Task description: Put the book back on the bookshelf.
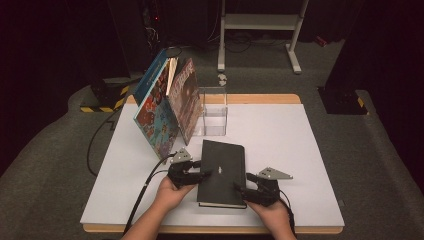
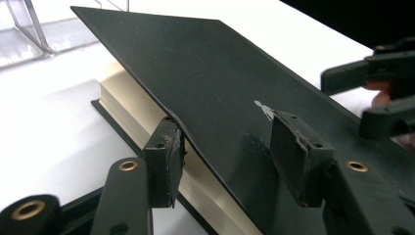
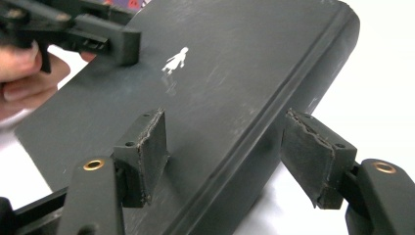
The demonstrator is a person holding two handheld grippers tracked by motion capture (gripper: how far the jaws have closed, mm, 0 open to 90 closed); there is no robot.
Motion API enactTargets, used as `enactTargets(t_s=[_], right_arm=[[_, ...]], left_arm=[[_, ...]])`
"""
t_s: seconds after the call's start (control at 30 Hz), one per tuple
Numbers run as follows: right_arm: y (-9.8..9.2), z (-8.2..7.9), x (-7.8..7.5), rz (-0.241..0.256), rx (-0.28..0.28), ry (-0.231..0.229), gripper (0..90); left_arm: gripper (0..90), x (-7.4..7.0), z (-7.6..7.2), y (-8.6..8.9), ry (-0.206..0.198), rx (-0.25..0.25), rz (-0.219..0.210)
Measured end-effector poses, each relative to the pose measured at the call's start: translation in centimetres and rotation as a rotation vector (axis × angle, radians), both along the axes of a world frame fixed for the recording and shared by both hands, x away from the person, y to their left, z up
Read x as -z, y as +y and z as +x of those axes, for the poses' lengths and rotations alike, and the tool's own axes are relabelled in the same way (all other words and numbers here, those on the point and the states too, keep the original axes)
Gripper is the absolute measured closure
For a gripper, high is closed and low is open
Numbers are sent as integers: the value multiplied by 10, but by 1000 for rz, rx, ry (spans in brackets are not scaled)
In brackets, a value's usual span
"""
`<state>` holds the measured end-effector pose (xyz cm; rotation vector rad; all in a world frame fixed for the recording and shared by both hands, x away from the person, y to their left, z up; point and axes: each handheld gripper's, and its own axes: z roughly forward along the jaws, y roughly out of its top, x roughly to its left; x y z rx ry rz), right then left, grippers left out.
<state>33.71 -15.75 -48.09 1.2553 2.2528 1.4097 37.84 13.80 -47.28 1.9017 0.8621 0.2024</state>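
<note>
**Black book with its cover lifted at one edge**

White board covers the table (image 1: 280, 135), which stands on a grey carpet in a dark room. At the back left of the board some picture books (image 1: 165, 102) lean against each other, and just beside them stands a clear plastic holder (image 1: 214, 112).

Near the front edge of the table lies a black book (image 1: 222, 172), its long side running away from the person. In the left gripper view the front cover (image 2: 210, 73) is raised at its open edge, so the cream pages (image 2: 142, 117) show under it, while the back cover stays flat on the board. A small white figure (image 3: 175, 60) is printed on the cover.

On the left side of the book is the left gripper (image 1: 196, 176), held in the person's left hand (image 1: 170, 192). Its jaws are apart: one sits under the lifted cover edge and touches it, the other is above the cover. They are not closed on it.

At the near right corner of the book, on the spine side, is the right gripper (image 1: 244, 186), in the right hand (image 1: 272, 215). Its jaws are also wide apart, one over the cover and one outside the spine, and I see a gap on both sides, so it grips nothing.
</note>
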Motion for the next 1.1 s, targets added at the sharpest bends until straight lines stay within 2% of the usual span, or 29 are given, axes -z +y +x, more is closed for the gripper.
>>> enactTargets(t_s=[0.13,0.33,0.43,0.63,0.7,1.1], right_arm=[[-4,11,1,42,8,44,315],[-7,24,4,87,6,92,287],[-6,30,6,88,-7,126,252],[-6,39,10,137,-19,182,188],[-7,41,11,147,-27,190,174],[-8,43,11,183,-50,222,162]], left_arm=[[479,-3,-3,-1,-55,10,8],[482,-5,-7,-1,-104,13,11],[488,-7,-10,-2,-141,18,11],[502,-10,-15,-2,-184,26,10],[508,-12,-17,-3,-208,31,6],[510,-17,-24,-4,-279,43,23]])
